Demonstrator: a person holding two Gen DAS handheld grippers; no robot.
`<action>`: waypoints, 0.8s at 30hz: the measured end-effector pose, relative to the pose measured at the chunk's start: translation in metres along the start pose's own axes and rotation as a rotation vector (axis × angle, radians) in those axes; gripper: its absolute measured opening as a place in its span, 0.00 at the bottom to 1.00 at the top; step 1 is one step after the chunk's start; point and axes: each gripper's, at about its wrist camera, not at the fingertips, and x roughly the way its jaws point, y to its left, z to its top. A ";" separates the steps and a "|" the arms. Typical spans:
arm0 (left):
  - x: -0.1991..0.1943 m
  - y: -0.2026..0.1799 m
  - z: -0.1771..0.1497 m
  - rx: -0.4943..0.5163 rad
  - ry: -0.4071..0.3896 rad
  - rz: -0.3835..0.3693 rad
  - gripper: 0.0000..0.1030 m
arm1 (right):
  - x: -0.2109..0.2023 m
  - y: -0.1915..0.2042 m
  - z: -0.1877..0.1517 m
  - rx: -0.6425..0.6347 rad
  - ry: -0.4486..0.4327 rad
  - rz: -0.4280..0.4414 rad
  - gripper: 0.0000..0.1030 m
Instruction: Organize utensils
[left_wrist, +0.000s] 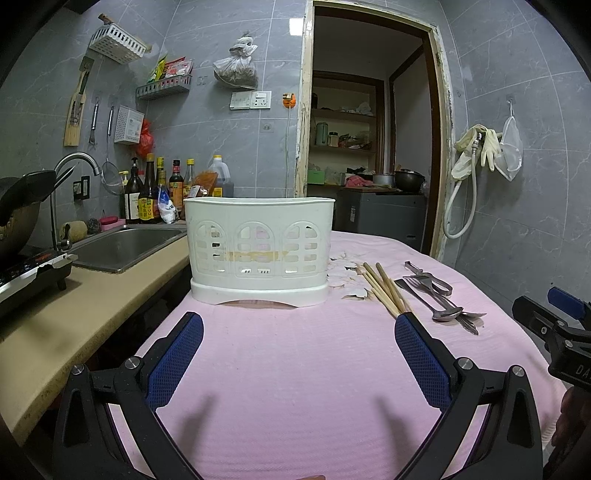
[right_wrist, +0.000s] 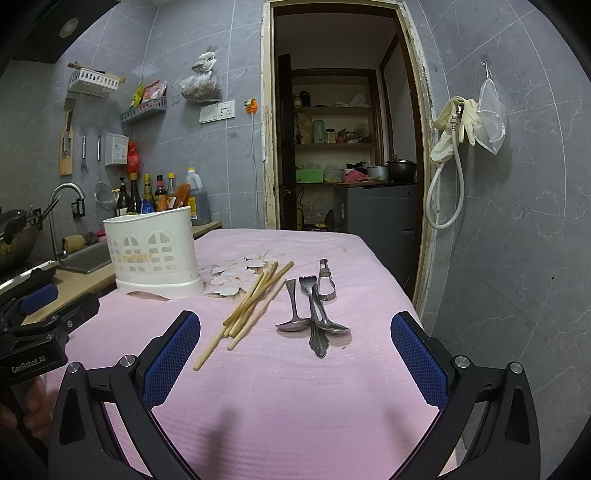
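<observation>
A white slotted utensil holder (left_wrist: 258, 251) (right_wrist: 153, 251) stands on the pink cloth, straight ahead of my left gripper (left_wrist: 299, 328), which is open and holds nothing. Several wooden chopsticks (left_wrist: 384, 290) (right_wrist: 251, 306) lie to the holder's right. Beside them lie two metal spoons (right_wrist: 295, 314), a fork (right_wrist: 314, 317) and a metal peeler (right_wrist: 327, 282), seen in the left wrist view as a pile of cutlery (left_wrist: 439, 299). My right gripper (right_wrist: 295, 328) is open just short of the chopsticks and cutlery, touching none of them.
The pink cloth (right_wrist: 295, 387) covers the table, with a floral patch near the holder. A counter with a steel sink (left_wrist: 125, 247), tap, bottles and a stove with a wok runs along the left. An open doorway (left_wrist: 369, 147) lies behind the table. A hand holds each gripper.
</observation>
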 end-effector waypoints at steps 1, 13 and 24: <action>0.000 0.000 0.000 0.001 0.000 0.000 0.99 | 0.000 0.000 0.000 0.000 0.001 0.000 1.00; 0.001 0.001 -0.001 0.000 0.000 0.000 0.99 | 0.001 0.000 -0.001 0.001 0.003 0.001 1.00; 0.001 0.002 -0.001 0.001 0.002 0.000 0.99 | 0.003 0.001 -0.003 0.004 0.009 0.001 1.00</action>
